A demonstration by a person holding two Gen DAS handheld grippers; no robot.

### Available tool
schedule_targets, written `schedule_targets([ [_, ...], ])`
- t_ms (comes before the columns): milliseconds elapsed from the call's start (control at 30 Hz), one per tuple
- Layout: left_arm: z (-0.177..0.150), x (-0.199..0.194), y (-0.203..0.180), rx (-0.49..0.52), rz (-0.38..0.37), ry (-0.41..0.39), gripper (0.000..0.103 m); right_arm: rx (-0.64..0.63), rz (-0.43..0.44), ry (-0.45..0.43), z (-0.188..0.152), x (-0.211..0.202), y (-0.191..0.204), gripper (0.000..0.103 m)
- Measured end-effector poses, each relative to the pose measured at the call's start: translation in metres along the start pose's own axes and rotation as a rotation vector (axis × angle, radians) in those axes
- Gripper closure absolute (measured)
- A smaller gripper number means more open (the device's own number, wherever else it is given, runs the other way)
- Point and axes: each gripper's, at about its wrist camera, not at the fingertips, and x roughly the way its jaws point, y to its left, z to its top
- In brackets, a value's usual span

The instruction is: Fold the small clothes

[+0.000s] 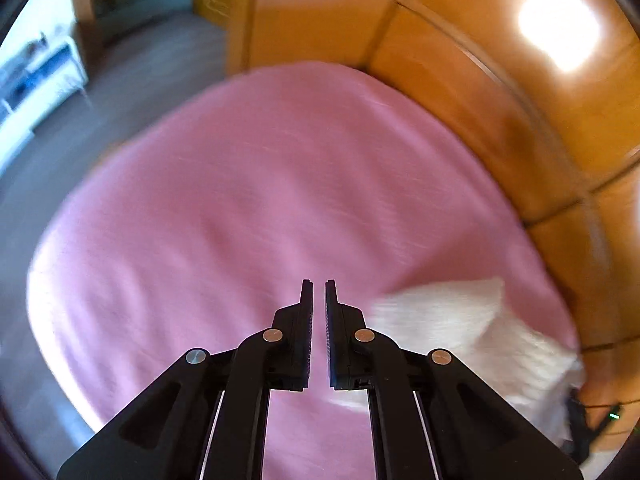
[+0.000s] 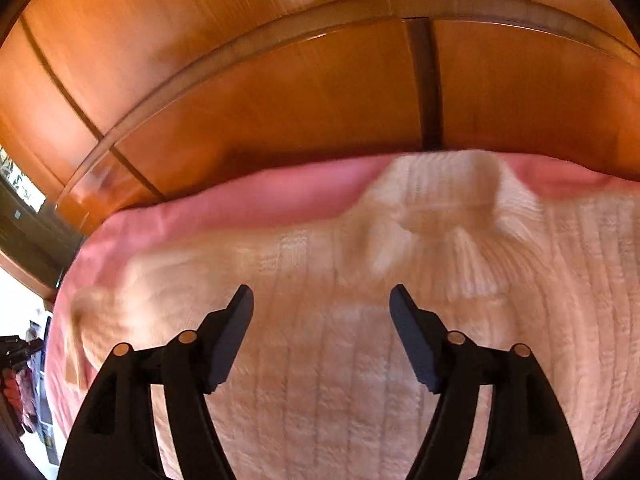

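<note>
A white ribbed knit sweater (image 2: 340,360) lies spread on a pink bedspread (image 2: 248,200), its collar toward the wooden wall. My right gripper (image 2: 322,296) is open and empty, hovering just above the sweater's body. In the left wrist view the sweater (image 1: 460,320) shows at the lower right on the pink bedspread (image 1: 260,200). My left gripper (image 1: 319,284) has its jaws nearly together with a thin gap, holding nothing, above bare bedspread to the left of the sweater. Both views are motion-blurred.
Orange-brown wooden panelling (image 2: 300,92) runs along the far side of the bed, also in the left wrist view (image 1: 500,100). Grey floor (image 1: 132,80) and a white piece of furniture (image 1: 40,80) lie beyond the bed's left edge.
</note>
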Motion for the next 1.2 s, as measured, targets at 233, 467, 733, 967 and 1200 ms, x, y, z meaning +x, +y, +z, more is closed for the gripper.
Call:
schedule_targets([
  [233,-0.07,-0.007,0.005,0.233,-0.108,-0.116,0.051,-0.102,0.049,-0.001,-0.078,-0.043,0.006,0.022],
  [467,-0.157,-0.001,-0.079,0.685,-0.01,-0.27,0.027,-0.233,0.04,0.022,-0.155,-0.076,0.025,0.02],
  [733,-0.143,0.044,-0.099,0.684,0.066,-0.238,0.093,-0.185,0.035,0.021,-0.179,-0.075,0.036,0.018],
  [967,-0.044,-0.034,-0.011,0.186,-0.239,-0.187,0.095,-0.198,0.031,0.001,-0.184,-0.069,0.036,0.016],
  [1200,0.017,-0.019,0.038,-0.038,-0.063,-0.148,0.097,-0.193,0.022,-0.006,-0.184,-0.069,0.035,0.015],
])
